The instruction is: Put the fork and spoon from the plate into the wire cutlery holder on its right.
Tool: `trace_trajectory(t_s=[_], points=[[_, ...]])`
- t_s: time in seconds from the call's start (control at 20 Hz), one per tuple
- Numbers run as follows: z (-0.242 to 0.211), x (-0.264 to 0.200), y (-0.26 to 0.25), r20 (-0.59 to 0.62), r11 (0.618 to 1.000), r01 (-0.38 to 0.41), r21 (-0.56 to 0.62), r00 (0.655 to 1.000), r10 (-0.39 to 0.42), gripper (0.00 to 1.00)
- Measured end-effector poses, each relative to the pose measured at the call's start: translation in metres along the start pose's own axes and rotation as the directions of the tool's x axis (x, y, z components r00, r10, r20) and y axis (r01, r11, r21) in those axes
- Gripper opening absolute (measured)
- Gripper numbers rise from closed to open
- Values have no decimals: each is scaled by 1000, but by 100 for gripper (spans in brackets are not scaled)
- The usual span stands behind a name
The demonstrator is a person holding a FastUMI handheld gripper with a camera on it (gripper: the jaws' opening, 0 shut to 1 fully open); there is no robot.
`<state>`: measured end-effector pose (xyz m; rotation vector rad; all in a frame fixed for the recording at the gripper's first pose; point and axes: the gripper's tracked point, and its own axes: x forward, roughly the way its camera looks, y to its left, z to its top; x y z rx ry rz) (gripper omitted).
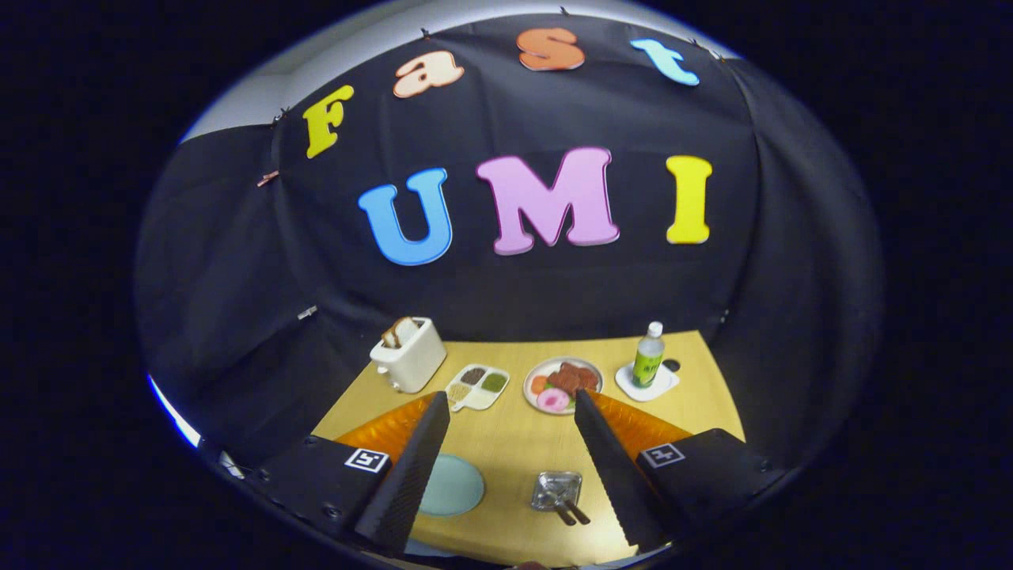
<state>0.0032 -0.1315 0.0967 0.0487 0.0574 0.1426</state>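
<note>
We see the tongs (512, 404) held high above the table (514, 443), tilted down toward it, fingers spread wide with nothing between them. Below and between the fingers sit the pale blue plate (453, 484), bare, and to its right the wire cutlery holder (555, 489), with two dark handles (571, 513) sticking out of it. Beyond the fingertips: a toaster (408, 355), a divided dish (476, 386), a food plate (563, 385), a bottle (648, 356).
</note>
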Motion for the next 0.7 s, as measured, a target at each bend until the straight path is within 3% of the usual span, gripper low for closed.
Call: trace_trajectory(t_s=[0.15, 0.3, 0.7], points=[[11, -13, -2, 118, 996, 76, -45, 991, -70, 99], [6, -24, 2, 179, 995, 87, -41, 981, -79, 99], [-38, -33, 7, 164, 993, 85, -81, 984, -71, 99]])
